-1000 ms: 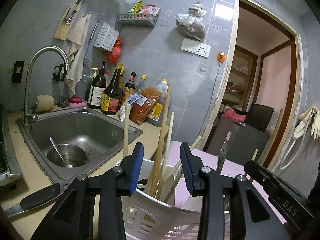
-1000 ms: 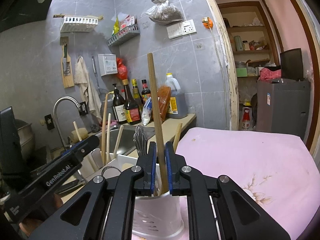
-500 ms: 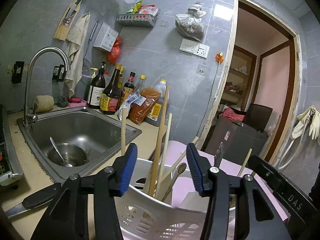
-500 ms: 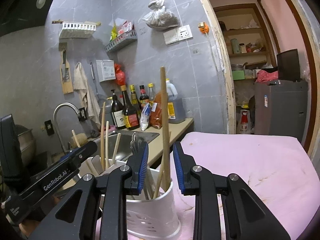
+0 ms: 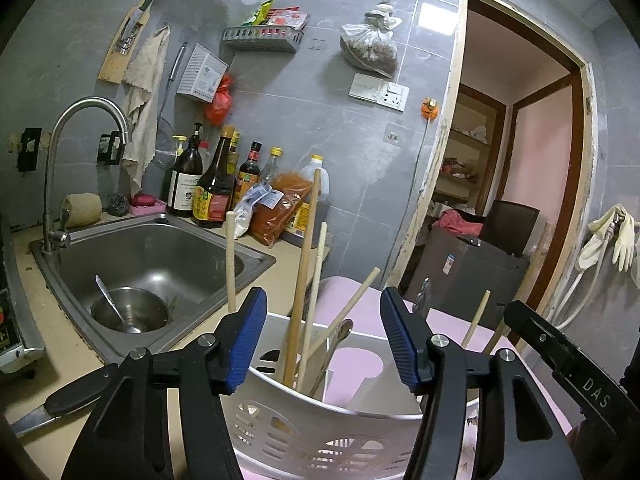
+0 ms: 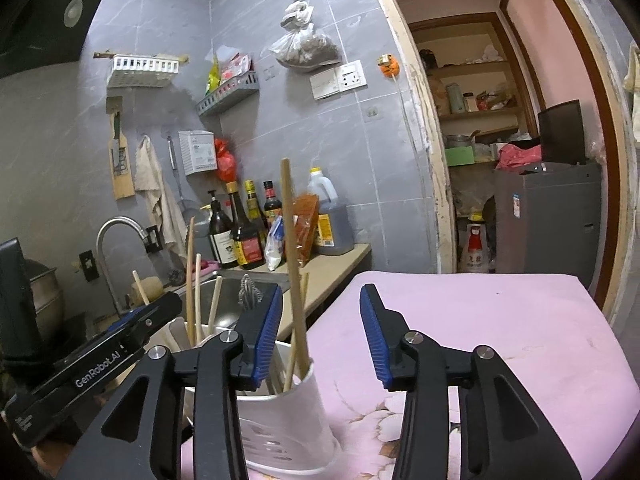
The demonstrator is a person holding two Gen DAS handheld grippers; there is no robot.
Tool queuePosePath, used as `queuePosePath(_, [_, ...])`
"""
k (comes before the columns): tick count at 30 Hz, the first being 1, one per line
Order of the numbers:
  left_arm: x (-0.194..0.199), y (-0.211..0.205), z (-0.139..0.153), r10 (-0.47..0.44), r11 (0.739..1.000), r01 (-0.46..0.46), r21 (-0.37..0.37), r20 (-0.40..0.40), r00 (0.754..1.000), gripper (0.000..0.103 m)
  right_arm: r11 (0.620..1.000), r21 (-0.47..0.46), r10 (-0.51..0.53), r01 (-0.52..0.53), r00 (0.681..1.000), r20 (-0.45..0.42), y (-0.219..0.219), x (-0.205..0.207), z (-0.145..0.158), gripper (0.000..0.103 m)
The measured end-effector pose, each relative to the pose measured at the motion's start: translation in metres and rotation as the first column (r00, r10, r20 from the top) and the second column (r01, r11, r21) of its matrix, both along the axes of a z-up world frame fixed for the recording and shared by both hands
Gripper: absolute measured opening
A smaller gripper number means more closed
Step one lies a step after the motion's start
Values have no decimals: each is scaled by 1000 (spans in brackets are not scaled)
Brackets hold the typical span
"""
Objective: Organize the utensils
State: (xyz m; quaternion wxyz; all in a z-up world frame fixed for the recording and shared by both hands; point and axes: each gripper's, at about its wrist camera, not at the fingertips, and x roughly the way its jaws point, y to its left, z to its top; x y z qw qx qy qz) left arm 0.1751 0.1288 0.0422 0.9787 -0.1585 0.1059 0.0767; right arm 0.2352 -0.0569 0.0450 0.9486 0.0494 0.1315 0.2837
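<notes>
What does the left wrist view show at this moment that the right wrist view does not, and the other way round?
Only the left wrist view: the inside of the sink with a steel bowl and a spoon in it, and a knife on the counter.

Only the right wrist view: the pink cloth's full spread with its flower print, and pantry shelves.

Both: the white utensil holder with the tall wooden stick standing in it, the sauce bottles, and both grippers open.

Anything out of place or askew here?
A black-handled knife lies loose on the counter beside the sink, and a spoon sits in a steel bowl there, both outside the white utensil holder.
</notes>
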Motion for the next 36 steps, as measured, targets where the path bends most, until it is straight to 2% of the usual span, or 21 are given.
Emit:
queuePosePath(7, [-2,-9,2,-19,1000,19,7,-11,1000,62,999,8,-39,39,999,2,-14,-2,0,50])
queuePosePath(12, [-4,-18,2,-31,999,32,26,-32,999,70,998,15,-66,66,998,-1,-25,-5,0,53])
queuePosePath(16, [-7,-25,-1,-54,998,55,23,-37,998,77,996,23,-84,84,996,4,-35,-10,0,67])
queuePosePath(25, [-19,-39,1,-107,994,108,16,-34,994,96,989,-3,-149,149,989,18,-62,-26,1,78])
queuePosePath(31, [-23,-50,4,-141,988,144,48,-61,988,98,981,-23,-191,191,981,21,-81,-38,1,87])
queuePosePath(35, [-27,-56,3,-158,984,163,66,-69,985,101,978,-28,-207,207,978,19,-93,-45,-1,101])
queuePosePath(36, [-28,-57,3,-163,984,167,68,-71,984,101,977,-26,-211,211,977,16,-96,-47,-2,101])
